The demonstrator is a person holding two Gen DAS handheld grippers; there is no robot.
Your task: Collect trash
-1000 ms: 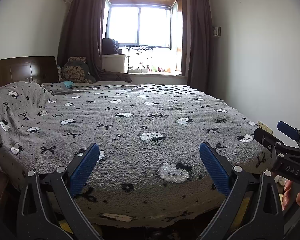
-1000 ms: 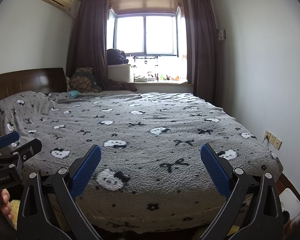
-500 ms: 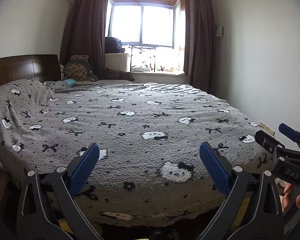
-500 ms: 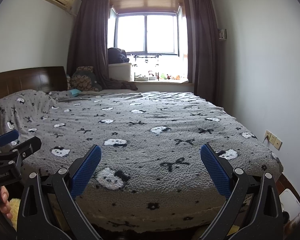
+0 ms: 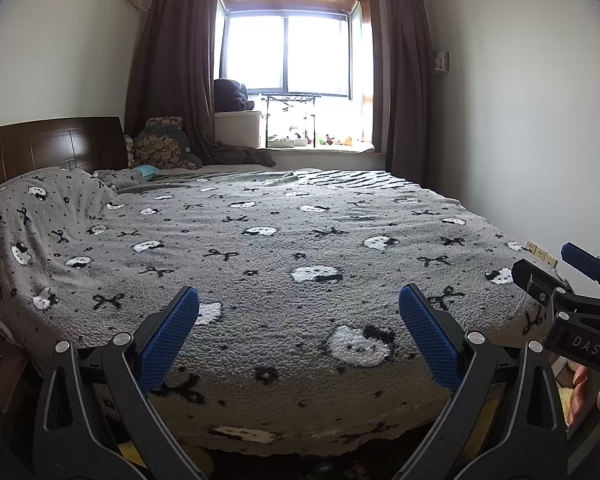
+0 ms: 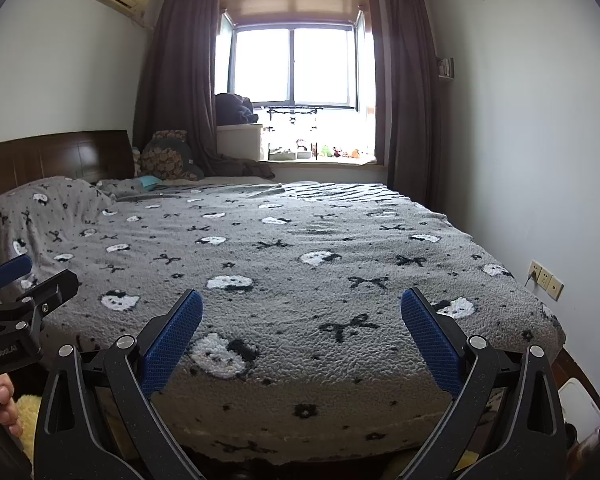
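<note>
Both the left gripper [image 5: 299,320] and right gripper [image 6: 301,322] gape wide over the bed [image 5: 284,240].

Wide flat bed [image 5: 300,240], blanket-covered, open to reach across from the foot. Blocked at the head by a blanket-draped hump [image 5: 40,220] and headboard [image 5: 52,144]; at the far side by cushions [image 5: 160,148] and curtains [image 5: 172,72]. Narrow gap along the right wall [image 6: 540,140], with sockets [image 6: 544,279] jutting just beside the bed's edge.
</note>
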